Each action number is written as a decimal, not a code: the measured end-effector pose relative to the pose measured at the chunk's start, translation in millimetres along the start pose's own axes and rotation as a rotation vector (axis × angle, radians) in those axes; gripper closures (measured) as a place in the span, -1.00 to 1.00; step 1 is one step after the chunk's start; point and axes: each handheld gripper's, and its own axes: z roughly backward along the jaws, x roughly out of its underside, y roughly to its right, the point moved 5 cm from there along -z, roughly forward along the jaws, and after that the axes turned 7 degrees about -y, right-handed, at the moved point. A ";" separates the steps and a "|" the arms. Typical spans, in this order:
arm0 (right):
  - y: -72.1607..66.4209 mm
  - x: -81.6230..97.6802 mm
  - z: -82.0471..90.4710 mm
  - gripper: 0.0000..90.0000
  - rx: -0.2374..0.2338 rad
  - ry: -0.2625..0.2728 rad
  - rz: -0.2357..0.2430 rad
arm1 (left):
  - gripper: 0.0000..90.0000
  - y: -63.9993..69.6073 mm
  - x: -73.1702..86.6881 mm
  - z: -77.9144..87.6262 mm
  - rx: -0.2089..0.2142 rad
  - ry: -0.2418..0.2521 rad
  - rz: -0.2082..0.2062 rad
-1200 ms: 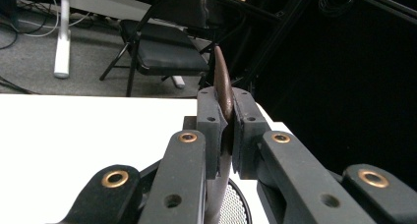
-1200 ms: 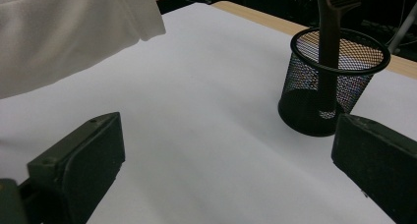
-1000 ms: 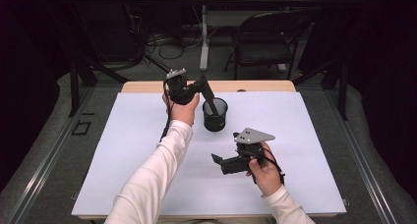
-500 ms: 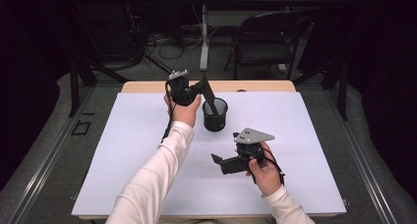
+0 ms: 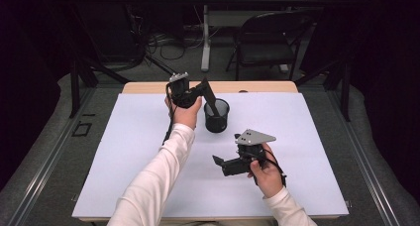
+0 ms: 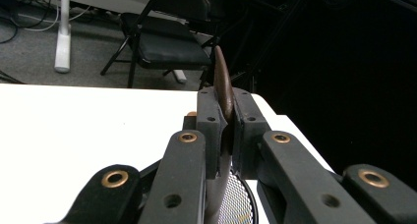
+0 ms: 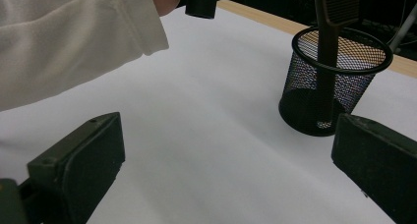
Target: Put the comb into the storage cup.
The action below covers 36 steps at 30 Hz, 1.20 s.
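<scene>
**One utensil halfway into the cup, release yet to come**

One dark, flat-handled utensil [image 7: 328,47], a spatula or comb-like tool as far as the pictures tell, is the thing being handled. The left gripper [image 5: 204,89] pinches it by its upper, thin brown part [image 6: 222,81], jaws pressed tight against both faces. Its lower end reaches down inside the black mesh cup [image 5: 217,116], which stands on the white bench [image 5: 307,137] toward the far edge, a little left of the middle. In the right gripper view the handle runs down through the cup's rim and its tip appears to sit at or near the mesh bottom, though the mesh blurs that point.

By this reading the carrying and aiming are done: the tool is already within the cup's ring, leaning toward the left hand [image 5: 187,114]. What is left is to let the tool settle against the rim, spread the jaws and lift the gripper clear without tipping the light cup.

The right gripper [image 5: 220,162] takes no part: it rests low over the bench nearer the front edge, well apart from the cup, jaws spread wide with nothing between them.
</scene>
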 end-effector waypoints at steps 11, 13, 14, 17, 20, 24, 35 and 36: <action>-0.1 0.0 0.2 -1.00 -0.001 -0.001 0.001 | 0.88 -4.7 0.1 0.8 -0.015 0.001 0.021; 0.0 0.0 0.0 -1.00 0.000 0.000 0.001 | 0.88 -6.1 0.1 0.9 -0.016 0.004 0.030; 0.0 0.0 -0.1 -1.00 0.000 -0.001 0.000 | 0.88 -6.6 0.0 0.8 -0.016 0.005 0.034; -0.2 0.1 -0.2 -1.00 0.000 -0.003 0.002 | 0.88 -8.0 -0.2 1.0 -0.017 0.001 0.032; -0.3 0.3 -0.5 -1.00 0.001 -0.004 0.002 | 0.88 -9.7 -0.2 1.5 -0.020 -0.004 0.035; -0.5 0.2 -0.7 -1.00 0.001 -0.003 0.008 | 0.87 -13.1 0.0 1.7 -0.024 0.001 0.049; -0.8 0.6 -1.1 -1.00 -0.001 -0.007 0.006 | 0.87 -27.7 1.5 3.7 -0.034 0.002 0.104; -0.9 0.6 -1.1 -1.00 -0.001 -0.007 0.007 | 0.87 -28.6 1.7 3.9 -0.035 0.002 0.108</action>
